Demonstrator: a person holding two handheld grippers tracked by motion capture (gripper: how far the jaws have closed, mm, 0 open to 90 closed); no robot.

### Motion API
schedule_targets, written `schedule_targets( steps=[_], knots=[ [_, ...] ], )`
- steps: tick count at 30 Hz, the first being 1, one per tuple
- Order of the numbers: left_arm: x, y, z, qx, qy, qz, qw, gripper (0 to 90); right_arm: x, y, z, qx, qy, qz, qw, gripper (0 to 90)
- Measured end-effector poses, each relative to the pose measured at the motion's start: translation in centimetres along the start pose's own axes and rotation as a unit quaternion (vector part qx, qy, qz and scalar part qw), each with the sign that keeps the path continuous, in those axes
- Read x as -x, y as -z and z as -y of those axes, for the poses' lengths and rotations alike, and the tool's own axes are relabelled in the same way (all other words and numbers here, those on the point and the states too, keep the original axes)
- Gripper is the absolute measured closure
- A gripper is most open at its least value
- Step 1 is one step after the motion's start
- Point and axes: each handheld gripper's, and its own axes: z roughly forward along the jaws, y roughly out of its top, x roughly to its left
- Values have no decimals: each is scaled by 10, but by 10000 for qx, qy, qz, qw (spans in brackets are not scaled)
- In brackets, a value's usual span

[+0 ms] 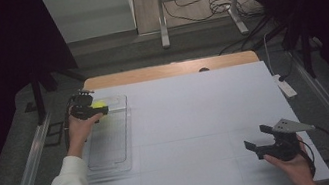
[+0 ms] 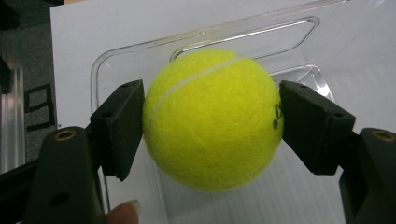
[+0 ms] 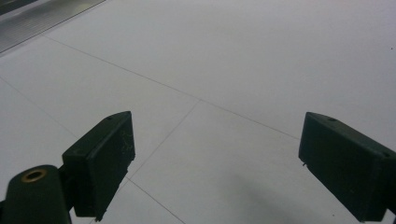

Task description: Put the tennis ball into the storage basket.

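Left gripper (image 1: 99, 108) at the desk's (image 1: 197, 117) left edge, toward the far-left corner, jaws clamped on a yellow tennis ball (image 1: 99, 104). In the left gripper view, ball (image 2: 212, 120) squeezed between both black pads (image 2: 122, 126), one pressing each side; a fingertip showing at the bottom edge. Ball held over the far end of a clear plastic tray (image 1: 112, 154), which lies lengthwise along the left edge; whether touching the tray floor, cannot tell. Tray rim (image 2: 140, 49) and handle cut-out visible behind the ball. Right gripper (image 1: 255, 144) near the desk's near-right corner, well apart from the tray, jaws spread wide, gripping nothing. In the right gripper view (image 3: 212, 163), bare white desk surface between the two pads.
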Motion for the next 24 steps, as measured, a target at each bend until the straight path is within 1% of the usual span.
schedule_targets(
  steps=[6,15,16,19,22,24],
  knots=[
    [1,-6,2,-135,-33,-18,9999,270,0,0,0,-8,-5,-1,10000,110],
    [1,-9,3,-176,-45,-29,9998,268,0,-1,0,-20,-8,1,10000,109],
    [2,-10,4,-207,-95,-44,9997,267,0,-1,0,-20,-8,2,10000,110],
    [3,-10,4,-233,-143,-56,9996,263,0,0,0,-12,-2,2,10000,110],
    [4,-11,4,-229,-159,-52,9996,258,0,0,0,-10,-4,3,10000,110],
    [4,-10,4,-152,-119,-56,9998,237,0,0,0,-11,-2,1,10000,110]
  ],
)
